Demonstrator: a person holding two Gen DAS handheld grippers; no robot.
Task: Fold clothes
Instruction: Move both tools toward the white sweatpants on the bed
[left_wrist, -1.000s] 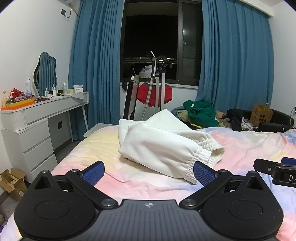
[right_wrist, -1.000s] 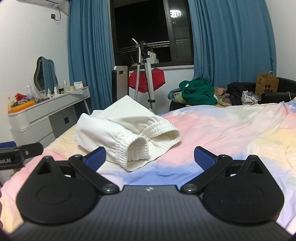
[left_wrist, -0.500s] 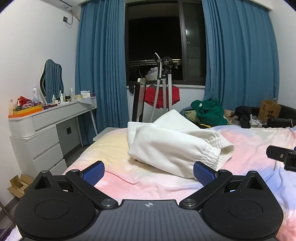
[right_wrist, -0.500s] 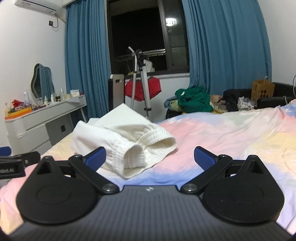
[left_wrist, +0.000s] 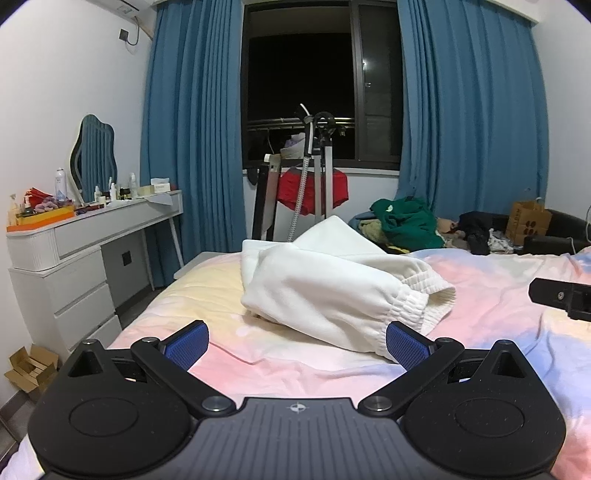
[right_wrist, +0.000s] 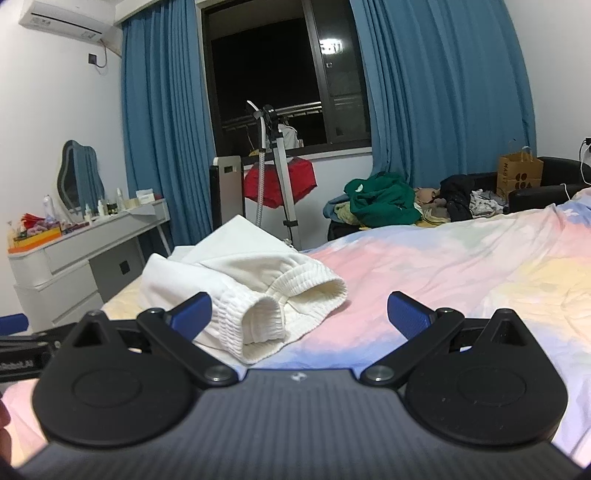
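The left gripper (left_wrist: 297, 345) hangs released, its blue pads (left_wrist: 186, 343) spread wide and holding nothing, just above the bed. Straight ahead of it, close beyond the fingertips, lies the white sweatpants bundle (left_wrist: 332, 291), loosely folded on the pastel tie-dye bedsheet (left_wrist: 498, 314), with its ribbed elastic cuffs pointing toward the right pad. The right gripper (right_wrist: 299, 314) is likewise spread and empty; the sweatpants (right_wrist: 240, 291) sit ahead and to its left, the nearest cuff just beside its left pad (right_wrist: 192, 314), though whether they touch cannot be told.

Compared with a second ago, both grippers have drawn back and risen a little: in the left view the bundle sits lower and farther off, and more of the window and curtains shows above it. The bundle itself has kept its shape and place.

Each gripper sees a black edge of the other at its side. Farther ahead stand a garment steamer pole (left_wrist: 306, 177) with a red garment (left_wrist: 314, 194), a heap of green clothing (left_wrist: 406, 221), a brown paper bag (left_wrist: 528, 221) to the right, and a grey dressing table (left_wrist: 92, 236) to the left, before blue curtains (left_wrist: 192, 129).
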